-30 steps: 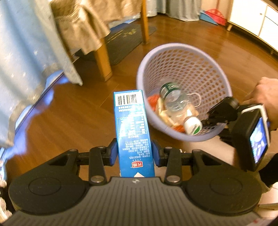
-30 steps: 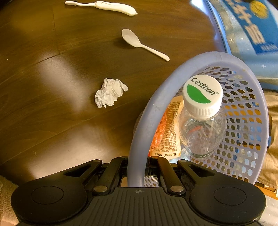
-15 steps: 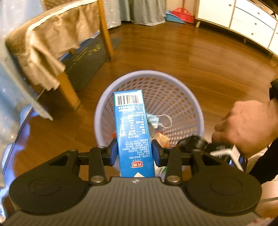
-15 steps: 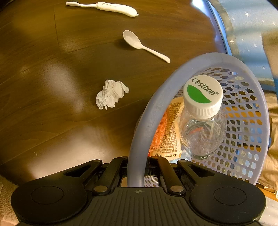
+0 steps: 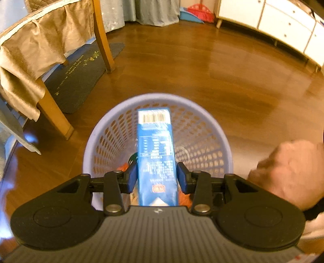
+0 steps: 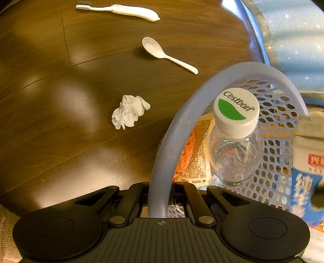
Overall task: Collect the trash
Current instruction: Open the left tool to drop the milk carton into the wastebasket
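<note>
My left gripper [image 5: 157, 177] is shut on a blue milk carton [image 5: 156, 153], which looks blurred and points down into the lilac mesh basket [image 5: 105, 133]. The carton [image 6: 303, 178] also shows at the right edge of the right wrist view, inside the basket. My right gripper [image 6: 160, 186] is shut on the basket's rim [image 6: 182, 121]. A clear Cestbon bottle [image 6: 237, 137] and an orange snack wrapper [image 6: 198, 157] lie in the basket. On the dark wooden floor lie a crumpled tissue [image 6: 129, 111], a white spoon [image 6: 162, 52] and a white toothbrush [image 6: 121, 11].
A person's hand [image 5: 289, 172] is at the basket's right side. A wooden table with a brown cloth [image 5: 30, 60] and a dark mat [image 5: 81, 76] stand to the left. White cabinets [image 5: 283, 24] line the far wall. Starred blue fabric [image 6: 293, 40] hangs behind the basket.
My left gripper has carried the carton from beside the basket to right over its opening, and the carton now shows in the right wrist view. The right gripper has held the rim still.
</note>
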The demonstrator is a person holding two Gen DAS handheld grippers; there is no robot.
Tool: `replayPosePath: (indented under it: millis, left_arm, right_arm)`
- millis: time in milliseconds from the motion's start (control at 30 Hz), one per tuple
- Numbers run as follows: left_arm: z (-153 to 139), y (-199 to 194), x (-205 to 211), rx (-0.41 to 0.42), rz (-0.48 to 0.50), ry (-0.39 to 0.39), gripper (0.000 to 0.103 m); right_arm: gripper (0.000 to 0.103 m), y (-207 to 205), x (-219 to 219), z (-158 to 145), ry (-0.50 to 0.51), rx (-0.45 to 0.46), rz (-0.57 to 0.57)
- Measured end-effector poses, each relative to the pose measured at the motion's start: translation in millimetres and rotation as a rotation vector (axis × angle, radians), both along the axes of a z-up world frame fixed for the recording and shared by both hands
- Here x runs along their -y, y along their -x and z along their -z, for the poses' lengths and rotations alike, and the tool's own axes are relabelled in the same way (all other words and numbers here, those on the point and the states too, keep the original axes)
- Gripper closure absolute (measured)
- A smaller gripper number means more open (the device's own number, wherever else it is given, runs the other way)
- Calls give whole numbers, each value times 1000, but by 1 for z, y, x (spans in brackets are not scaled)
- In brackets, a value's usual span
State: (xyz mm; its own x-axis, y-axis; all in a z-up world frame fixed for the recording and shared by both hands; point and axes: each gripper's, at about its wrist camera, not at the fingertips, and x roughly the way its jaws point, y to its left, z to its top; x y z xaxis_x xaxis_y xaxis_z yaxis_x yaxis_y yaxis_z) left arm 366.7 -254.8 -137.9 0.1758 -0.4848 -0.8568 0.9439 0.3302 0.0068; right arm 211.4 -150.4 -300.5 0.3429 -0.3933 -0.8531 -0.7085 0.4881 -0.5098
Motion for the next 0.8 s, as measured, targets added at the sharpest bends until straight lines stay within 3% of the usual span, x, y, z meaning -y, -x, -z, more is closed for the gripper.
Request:
replayPosePath:
  millis: [233,800]
  left_arm:
    - [-7,-5,-9,19,-46,28,54]
    - [2,-15,-88,-5,-229,29,54]
  right_arm:
    - [103,-1,1,-2,-8,1,14]
    - [103,-1,-1,-1,-8,-4,24]
